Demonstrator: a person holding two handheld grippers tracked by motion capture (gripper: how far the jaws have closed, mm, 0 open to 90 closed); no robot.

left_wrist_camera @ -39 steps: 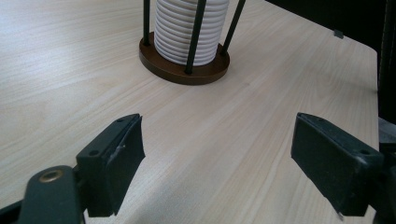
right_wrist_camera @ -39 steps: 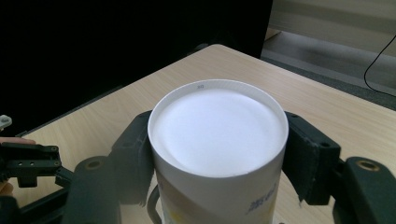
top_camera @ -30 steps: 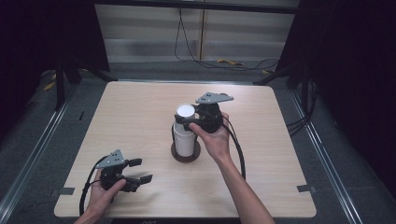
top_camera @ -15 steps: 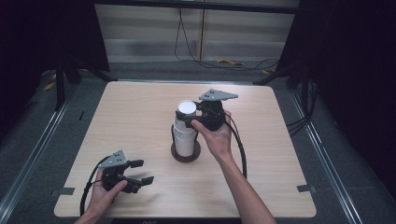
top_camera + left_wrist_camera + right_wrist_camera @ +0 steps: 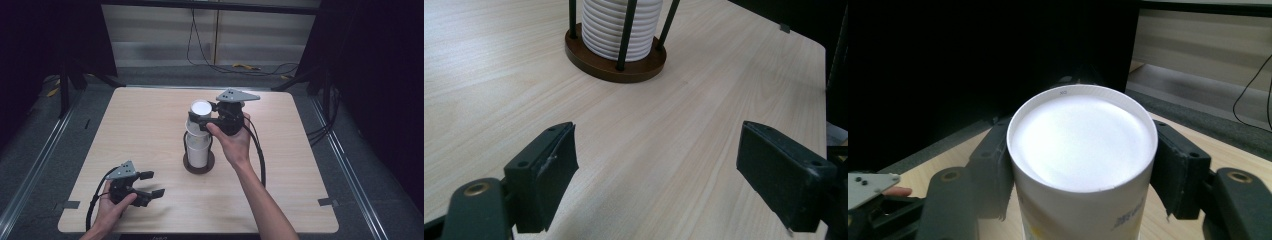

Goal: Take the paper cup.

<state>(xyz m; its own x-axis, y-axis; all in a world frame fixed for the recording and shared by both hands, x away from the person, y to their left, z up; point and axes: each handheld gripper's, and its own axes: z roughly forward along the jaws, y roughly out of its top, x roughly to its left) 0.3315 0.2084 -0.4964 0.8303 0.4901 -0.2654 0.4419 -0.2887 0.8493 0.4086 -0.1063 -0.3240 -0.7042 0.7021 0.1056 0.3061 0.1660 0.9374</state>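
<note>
Here, the two black jaws of the right gripper press against opposite sides of an upturned white paper cup, clamping it just below its flat base. The cup sits at the top of a stack of white cups standing in a round brown holder with thin dark uprights, near the middle of the wooden table. The right hand wraps the gripper body from the near side, its forearm running back to the near edge. Blue print low on the cup is cut off and unreadable.

At the near left corner, the left gripper rests low on the table in the left hand, its jaws spread wide with bare wood between them, pointing right. From the left gripper view the stack's ribbed rims show beyond, the top cut off.
</note>
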